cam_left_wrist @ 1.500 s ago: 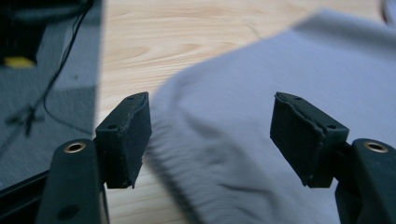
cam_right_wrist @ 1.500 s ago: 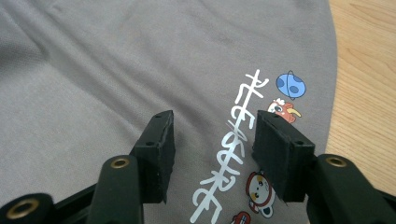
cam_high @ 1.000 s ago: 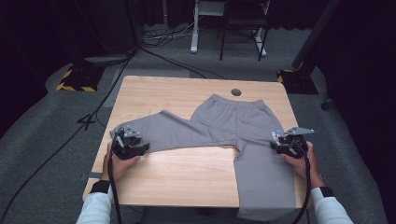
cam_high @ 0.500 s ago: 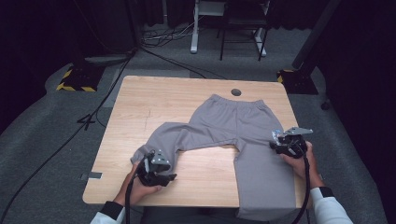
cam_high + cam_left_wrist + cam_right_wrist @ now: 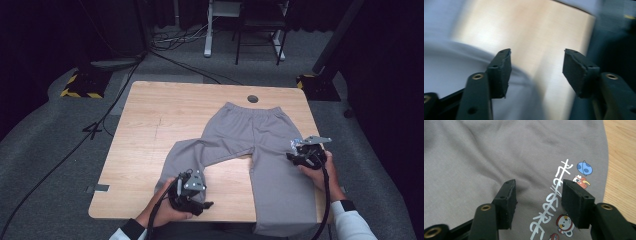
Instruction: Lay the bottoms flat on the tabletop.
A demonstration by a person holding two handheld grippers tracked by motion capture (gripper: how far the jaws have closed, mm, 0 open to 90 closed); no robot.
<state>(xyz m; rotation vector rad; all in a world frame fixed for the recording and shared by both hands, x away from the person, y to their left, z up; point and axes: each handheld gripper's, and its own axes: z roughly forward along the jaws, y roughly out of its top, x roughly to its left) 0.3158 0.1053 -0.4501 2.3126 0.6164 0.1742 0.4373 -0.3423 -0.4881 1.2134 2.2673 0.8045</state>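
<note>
Grey sweatpants (image 5: 255,130) lie flat on the wooden table (image 5: 150,120), waistband at the far side. Their left leg (image 5: 187,152) bends toward the near left; the right leg runs straight and hangs over the front edge. My left gripper (image 5: 197,197) hovers near the front edge just past that leg's cuff. Its jaws have just been opening and stand open (image 5: 536,57) with nothing between them, blurred grey cloth (image 5: 449,70) to their left. My right gripper (image 5: 295,154) rests at the pants' right side, open (image 5: 537,186) over the cloth (image 5: 474,157) beside a cartoon print (image 5: 564,222).
A round cable hole (image 5: 252,98) sits at the table's far edge. Cables (image 5: 100,130) run over the grey floor at the left, past a yellow-and-black striped base (image 5: 80,86). White desk legs and a chair (image 5: 240,35) stand behind. Bare wood (image 5: 621,150) shows right of the pants.
My left gripper moved from the table's left side to the near front edge, dragging the left pant leg along, and has now let it go. The right gripper stayed put.
</note>
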